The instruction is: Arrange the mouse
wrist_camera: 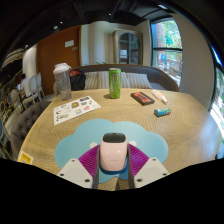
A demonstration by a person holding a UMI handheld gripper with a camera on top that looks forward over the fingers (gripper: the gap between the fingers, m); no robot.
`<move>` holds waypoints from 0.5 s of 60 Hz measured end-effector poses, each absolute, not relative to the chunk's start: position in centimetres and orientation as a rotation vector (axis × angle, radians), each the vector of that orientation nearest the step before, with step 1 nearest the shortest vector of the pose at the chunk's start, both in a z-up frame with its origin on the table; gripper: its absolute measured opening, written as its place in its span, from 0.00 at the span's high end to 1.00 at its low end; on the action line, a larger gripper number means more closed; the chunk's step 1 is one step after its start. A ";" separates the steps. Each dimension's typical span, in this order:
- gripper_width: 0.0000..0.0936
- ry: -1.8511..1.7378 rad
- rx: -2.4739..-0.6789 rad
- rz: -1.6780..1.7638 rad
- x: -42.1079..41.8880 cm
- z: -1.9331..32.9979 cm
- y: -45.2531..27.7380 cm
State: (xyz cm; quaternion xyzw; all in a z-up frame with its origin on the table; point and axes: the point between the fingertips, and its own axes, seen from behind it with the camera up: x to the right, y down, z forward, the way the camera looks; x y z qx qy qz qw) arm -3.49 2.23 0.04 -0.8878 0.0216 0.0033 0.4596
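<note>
A pale pink and white mouse (113,150) with a dark wheel sits between my gripper's (113,160) two fingers, over a light blue cloud-shaped mouse mat (72,146) on the round wooden table (150,128). Both magenta pads press against the mouse's sides, the left pad (92,158) and the right pad (134,158). The gripper is shut on the mouse. I cannot tell whether the mouse rests on the mat or is held just above it.
Beyond the mat stand a green can (114,83) and a clear lidded jar (62,80). A printed leaflet (76,108) lies to the left, and a dark flat case (143,98) and a small teal item (162,111) to the right. A sofa stands behind the table.
</note>
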 end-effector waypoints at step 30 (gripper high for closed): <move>0.10 -0.036 -2.198 0.203 -2.8 2.9 -3.9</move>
